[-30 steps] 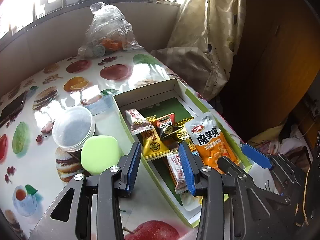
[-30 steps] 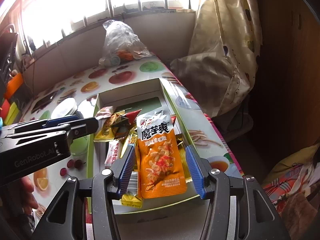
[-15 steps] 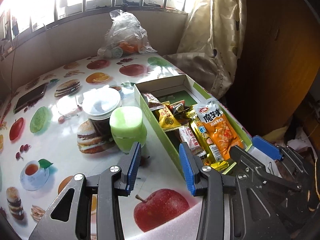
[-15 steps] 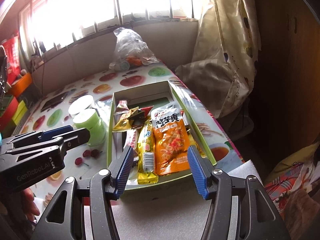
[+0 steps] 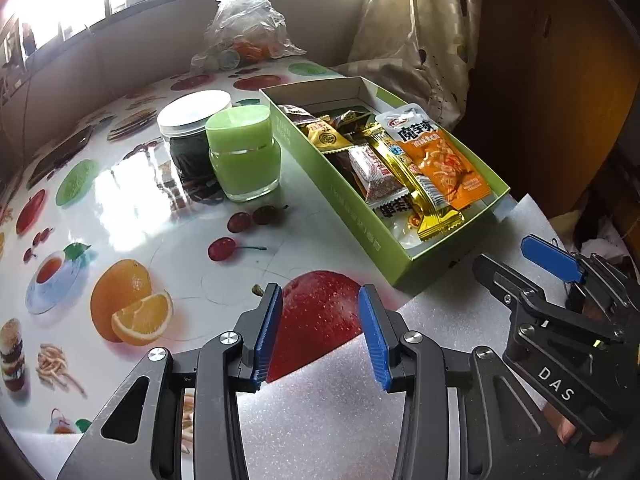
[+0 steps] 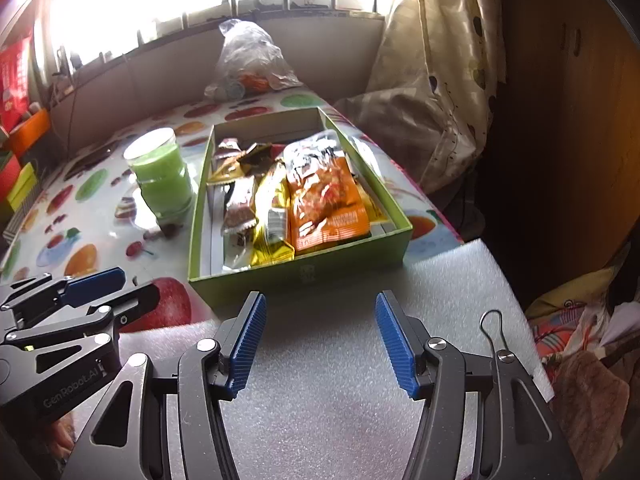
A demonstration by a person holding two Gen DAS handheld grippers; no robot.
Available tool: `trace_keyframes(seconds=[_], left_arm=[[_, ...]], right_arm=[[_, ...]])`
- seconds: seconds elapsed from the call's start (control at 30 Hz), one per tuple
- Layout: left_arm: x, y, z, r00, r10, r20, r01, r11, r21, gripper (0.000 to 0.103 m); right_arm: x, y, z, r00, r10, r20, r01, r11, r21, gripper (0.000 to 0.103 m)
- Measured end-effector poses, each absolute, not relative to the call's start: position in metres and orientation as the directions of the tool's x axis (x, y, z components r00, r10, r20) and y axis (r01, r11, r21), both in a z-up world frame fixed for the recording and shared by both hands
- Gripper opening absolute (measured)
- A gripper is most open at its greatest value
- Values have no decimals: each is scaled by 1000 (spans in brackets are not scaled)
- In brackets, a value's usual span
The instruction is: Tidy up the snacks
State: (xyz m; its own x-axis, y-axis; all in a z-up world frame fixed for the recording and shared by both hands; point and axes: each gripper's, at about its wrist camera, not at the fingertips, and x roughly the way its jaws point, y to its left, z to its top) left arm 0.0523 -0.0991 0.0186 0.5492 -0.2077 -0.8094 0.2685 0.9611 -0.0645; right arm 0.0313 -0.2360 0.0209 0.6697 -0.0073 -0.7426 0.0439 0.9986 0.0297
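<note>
Behind the green jar [image 5: 243, 152], the dark jar [image 5: 192, 140] is partly hidden, and glare washes out the orange snack packet [image 6: 326, 200] in the right wrist view. The green box [image 5: 360, 216] of snacks lies along the table's right edge, touching the white foam sheet [image 6: 340, 360]. Left gripper [image 5: 319, 334] hangs empty, jaws parted, over bare tablecloth [image 5: 120, 208] short of the box; right gripper [image 6: 320, 344], empty and opening, hangs over the foam, box just ahead.

Foam sheet [image 6: 340, 400] in front of snack box [image 6: 304, 272] bare, free approach. Green jar [image 5: 243, 152] + dark jar [image 5: 191, 136] crowd box's left side.
</note>
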Motion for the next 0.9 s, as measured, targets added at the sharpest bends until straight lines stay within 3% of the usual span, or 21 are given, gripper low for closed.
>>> trace_keyframes(seconds=[0.27, 0.9], left_arm=[[46, -101, 6, 531, -190, -826, 253, 966, -60, 41], [42, -95, 4, 549, -212, -808, 237, 967, -93, 41]], right_arm=[[27, -240, 3, 635, -29, -772, 84, 996, 32, 58], [20, -235, -2, 669, -62, -741, 110, 994, 16, 58]])
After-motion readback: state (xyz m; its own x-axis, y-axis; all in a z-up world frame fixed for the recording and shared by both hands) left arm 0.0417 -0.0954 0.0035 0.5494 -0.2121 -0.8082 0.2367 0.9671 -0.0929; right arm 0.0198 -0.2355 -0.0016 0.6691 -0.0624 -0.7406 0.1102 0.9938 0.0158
